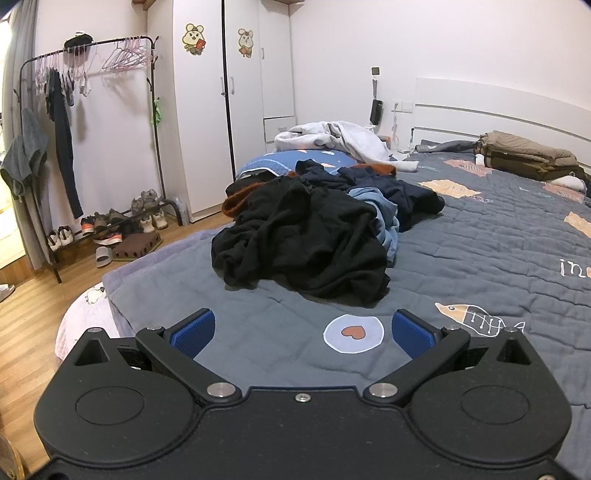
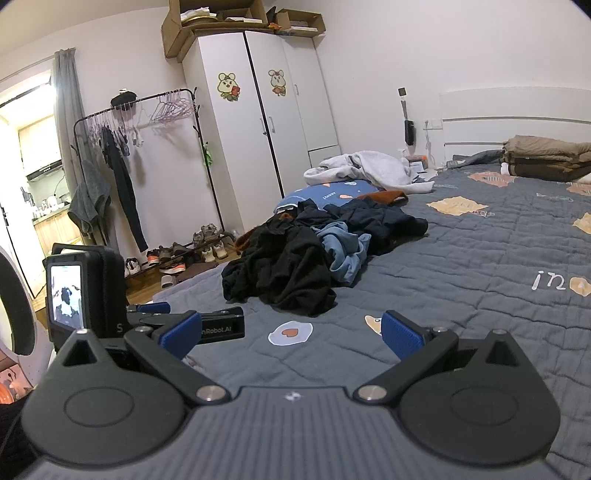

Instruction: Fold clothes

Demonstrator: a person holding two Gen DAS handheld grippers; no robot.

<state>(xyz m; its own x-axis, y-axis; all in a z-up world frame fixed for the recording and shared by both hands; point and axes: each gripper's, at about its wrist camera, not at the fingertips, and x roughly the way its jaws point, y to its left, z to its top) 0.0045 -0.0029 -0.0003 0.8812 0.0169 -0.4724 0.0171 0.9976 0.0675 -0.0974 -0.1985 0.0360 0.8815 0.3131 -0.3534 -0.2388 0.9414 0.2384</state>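
Both jaws stand spread wide, gripping nothing: the left gripper (image 1: pixel 303 328) and right gripper (image 2: pixel 291 332) hover over the quilt (image 1: pixel 480 258). The clothes pile (image 1: pixel 306 236) lies on the quilt just beyond them, untouched.

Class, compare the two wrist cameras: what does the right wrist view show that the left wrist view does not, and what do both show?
Only the right wrist view shows the cardboard boxes on the wardrobe, the doorway into a kitchen area, and the left tongs with their small screen. Only the left wrist view shows its own left tongs from behind. Both share the pile of clothes, the clothes rack and the folded brown stack. Both tongs are open.
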